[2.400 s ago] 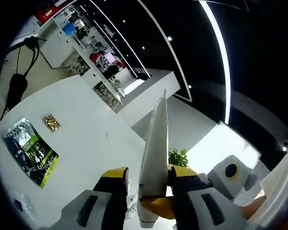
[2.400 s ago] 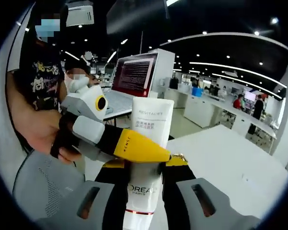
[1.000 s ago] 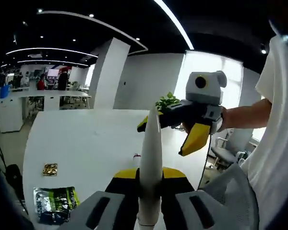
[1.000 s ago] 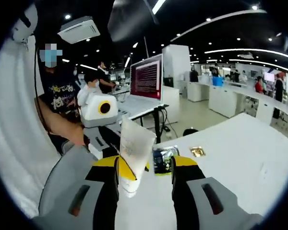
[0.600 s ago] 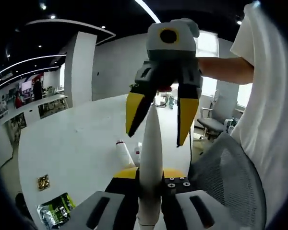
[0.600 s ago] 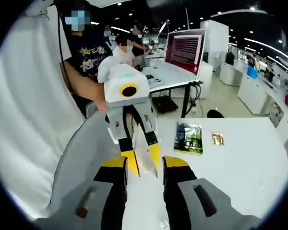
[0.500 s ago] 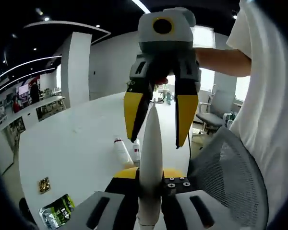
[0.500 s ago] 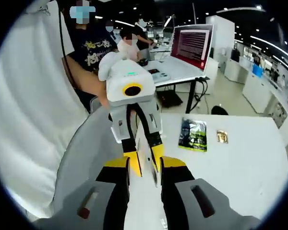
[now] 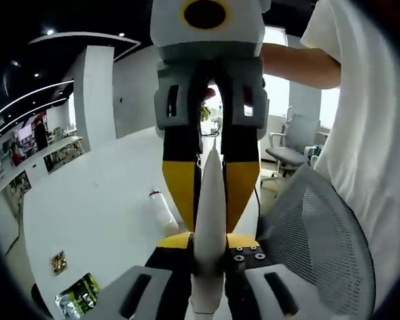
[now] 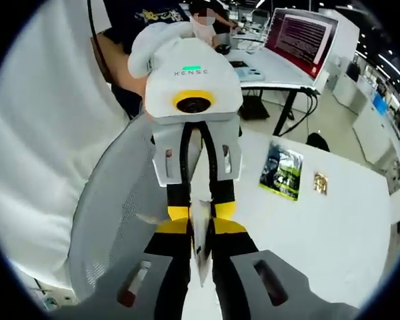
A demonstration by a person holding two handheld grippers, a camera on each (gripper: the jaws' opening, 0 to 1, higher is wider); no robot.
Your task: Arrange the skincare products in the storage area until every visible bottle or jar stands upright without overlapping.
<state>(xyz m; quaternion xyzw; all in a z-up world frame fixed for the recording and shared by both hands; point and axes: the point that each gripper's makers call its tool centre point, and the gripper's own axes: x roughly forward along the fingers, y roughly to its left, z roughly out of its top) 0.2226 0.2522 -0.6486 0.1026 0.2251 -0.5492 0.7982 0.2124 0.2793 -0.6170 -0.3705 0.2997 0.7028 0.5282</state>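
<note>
Both grippers — left gripper (image 9: pixel 209 248), right gripper (image 10: pixel 201 235) — pinch one tube (image 9: pixel 209 200) edge-on.

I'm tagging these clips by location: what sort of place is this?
Probably an open-plan office or lab: a white table, a mesh office chair, and a desk with an open laptop. Both hand-held grippers hold one white tube above the table.

The white tube (image 9: pixel 209 220) hides its lower end between the tools.

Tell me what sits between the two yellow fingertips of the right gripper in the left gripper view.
The flattened end of the white tube stands between the right gripper fingertips, which close on both sides of it. The left gripper clamps the same tube lower down.
</note>
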